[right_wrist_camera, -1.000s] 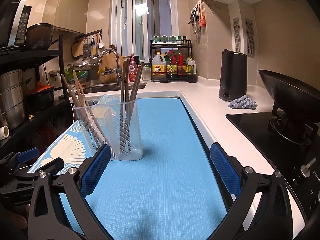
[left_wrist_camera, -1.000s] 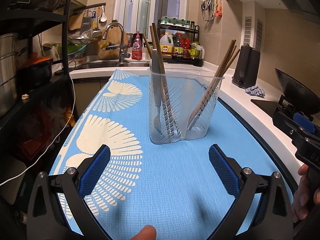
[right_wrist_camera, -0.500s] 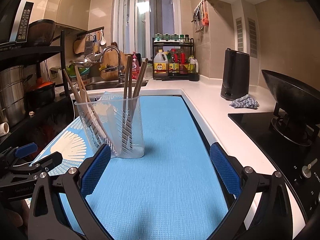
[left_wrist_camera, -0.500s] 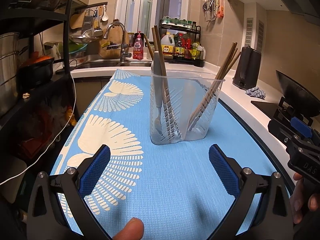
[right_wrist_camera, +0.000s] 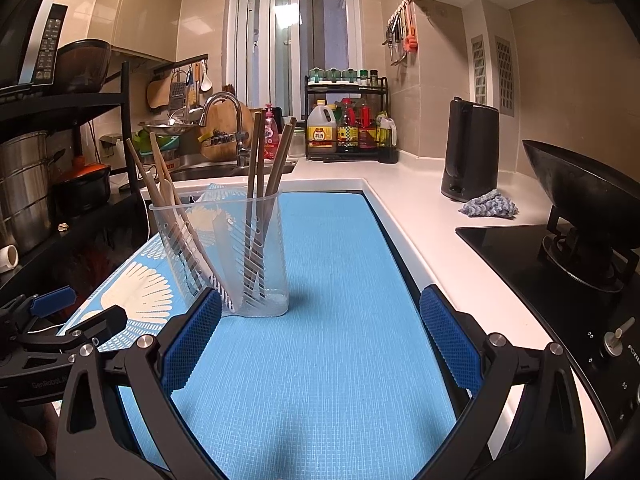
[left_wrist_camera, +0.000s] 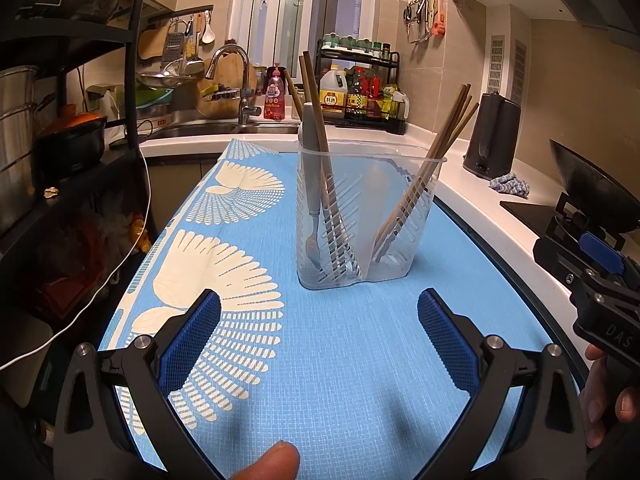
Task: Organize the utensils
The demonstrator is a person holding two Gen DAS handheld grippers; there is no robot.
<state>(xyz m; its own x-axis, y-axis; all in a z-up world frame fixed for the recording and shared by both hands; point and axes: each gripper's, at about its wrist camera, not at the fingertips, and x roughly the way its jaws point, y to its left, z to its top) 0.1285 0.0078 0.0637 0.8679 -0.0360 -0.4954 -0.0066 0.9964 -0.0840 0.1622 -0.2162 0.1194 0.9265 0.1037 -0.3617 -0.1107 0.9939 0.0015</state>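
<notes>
Left wrist view: both grippers' fingers (left_wrist_camera: 196, 340) spread, empty, utensil holder (left_wrist_camera: 368, 216) ahead, possibly a fork (left_wrist_camera: 313, 184) inside.

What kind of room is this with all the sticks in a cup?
It looks like a home kitchen. There is a sink faucet, a rack of oil and sauce bottles by the window, and a dark wok on the stove. The sticks are chopsticks in a clear utensil holder.

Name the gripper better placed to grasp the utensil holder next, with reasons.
Left. The left gripper faces the utensil holder squarely, centred between its open fingers. From the right gripper, also open, the holder sits off to its left.
</notes>
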